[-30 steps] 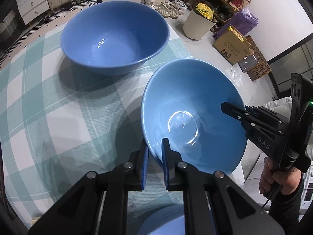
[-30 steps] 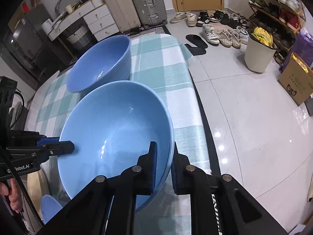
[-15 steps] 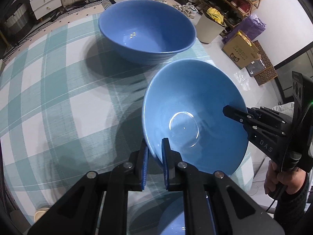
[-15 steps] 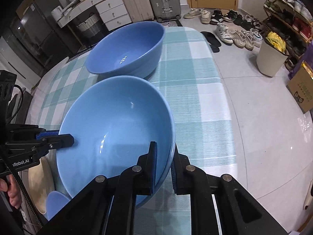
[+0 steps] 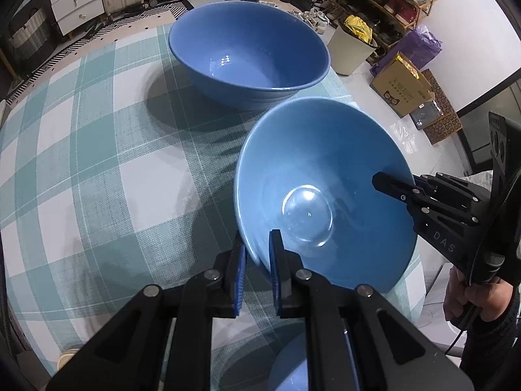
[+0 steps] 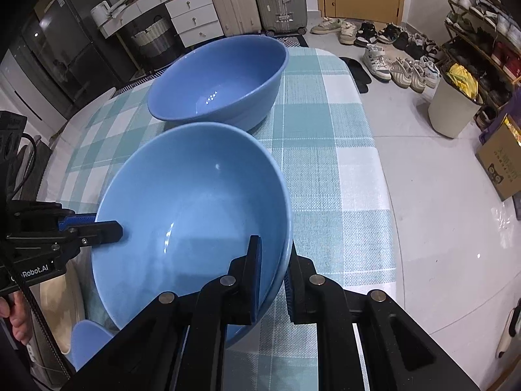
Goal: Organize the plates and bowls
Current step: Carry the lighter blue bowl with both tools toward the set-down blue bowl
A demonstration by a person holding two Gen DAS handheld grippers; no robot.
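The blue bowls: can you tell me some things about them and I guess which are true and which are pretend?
1. Both grippers pinch the lighter bowl by its rim. True: the left gripper and right gripper hold opposite sides.
2. The darker bowl is stacked inside the lighter one. False: it sits alone on the tablecloth, behind it.
3. The lighter bowl is full of soup. False: it is empty.
4. The tablecloth has green and white checks. True.
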